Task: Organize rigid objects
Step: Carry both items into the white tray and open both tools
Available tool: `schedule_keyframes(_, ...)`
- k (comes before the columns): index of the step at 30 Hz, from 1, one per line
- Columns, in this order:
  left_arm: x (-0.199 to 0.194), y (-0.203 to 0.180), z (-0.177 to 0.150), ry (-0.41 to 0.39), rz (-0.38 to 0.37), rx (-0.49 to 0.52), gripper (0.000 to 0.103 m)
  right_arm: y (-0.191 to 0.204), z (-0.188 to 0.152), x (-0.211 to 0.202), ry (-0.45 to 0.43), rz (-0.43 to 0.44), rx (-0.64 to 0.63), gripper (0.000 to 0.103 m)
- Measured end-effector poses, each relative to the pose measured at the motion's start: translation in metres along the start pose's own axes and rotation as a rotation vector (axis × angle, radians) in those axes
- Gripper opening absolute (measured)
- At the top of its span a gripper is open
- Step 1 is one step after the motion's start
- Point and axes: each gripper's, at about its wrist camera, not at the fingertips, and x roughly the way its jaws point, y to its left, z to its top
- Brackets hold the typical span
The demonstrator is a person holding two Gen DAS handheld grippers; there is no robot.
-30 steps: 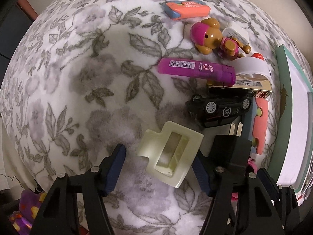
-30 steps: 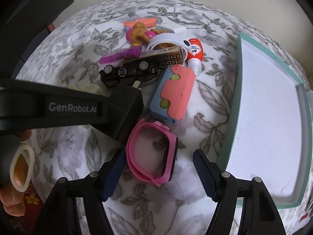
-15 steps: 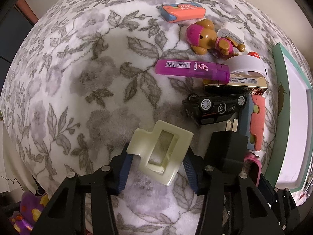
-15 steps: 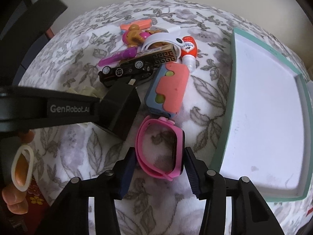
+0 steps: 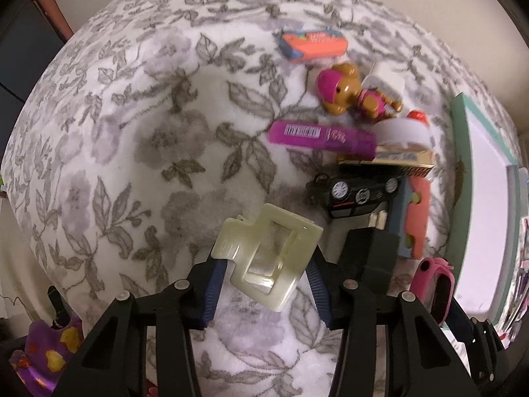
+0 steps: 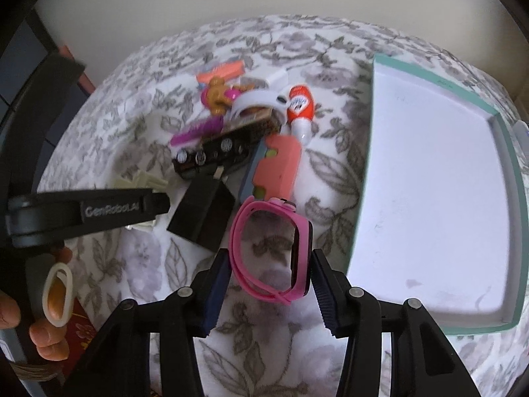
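Observation:
My left gripper [image 5: 264, 274] is shut on a pale yellow-green hair claw clip [image 5: 267, 258], held a little above the flowered cloth. My right gripper [image 6: 269, 276] is shut on a pink smartwatch [image 6: 274, 251], also lifted off the cloth; the watch shows in the left wrist view [image 5: 436, 284] too. A pile of small objects lies beyond: black toy car [image 5: 357, 195], purple tube [image 5: 320, 135], brown toy dog [image 5: 344, 92], orange box [image 5: 314, 44], coral and blue toy [image 6: 277, 168], glue bottle [image 6: 299, 109], black charger [image 6: 205, 215].
A shallow white tray with a teal rim [image 6: 363, 178] lies on the right, beside the pile. A white tape ring [image 6: 258, 99] and a gold-black box [image 5: 390, 162] sit in the pile. The left tool and the hand holding it [image 6: 49, 297] fill the right view's left side.
Both grippers closed from open: the left on the clip, the right on the pink watch. Both objects have since lifted off the cloth.

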Motion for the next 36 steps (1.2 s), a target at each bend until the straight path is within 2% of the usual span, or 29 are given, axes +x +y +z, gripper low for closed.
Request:
schedule_keyframes(4, -0.021, 0.001, -0.001, -0.056, 0.006, 0.016, 0.050, -0.014, 0.010, -0.013, -0.043, 0.007, 0.043, 0.051)
schedule_keyframes(8, -0.043, -0.013, 0.003, -0.111, -0.016, 0.053, 0.050, -0.035, 0.025, -0.023, -0.083, -0.009, 0.103, 0.051)
schedule_keyframes(13, -0.052, -0.054, 0.010, -0.122, -0.046, 0.134, 0.050, -0.077, 0.044, -0.034, -0.120, -0.059, 0.189, 0.051)
schedule_keyframes(17, -0.057, -0.103, 0.020, -0.139, -0.080, 0.220, 0.050, -0.114, 0.054, -0.037, -0.133, -0.121, 0.240, 0.051)
schedule_keyframes(22, -0.053, -0.158, 0.029, -0.138, -0.141, 0.313, 0.050, -0.156, 0.060, -0.032, -0.122, -0.165, 0.300, 0.051)
schedule_keyframes(28, -0.042, -0.209, 0.037, -0.128, -0.189, 0.370, 0.050, -0.192, 0.069, -0.022, -0.105, -0.223, 0.317, 0.051)
schedule_keyframes(36, -0.014, -0.244, 0.047, -0.096, -0.210, 0.391, 0.050, -0.224, 0.079, -0.012, -0.079, -0.246, 0.347, 0.052)
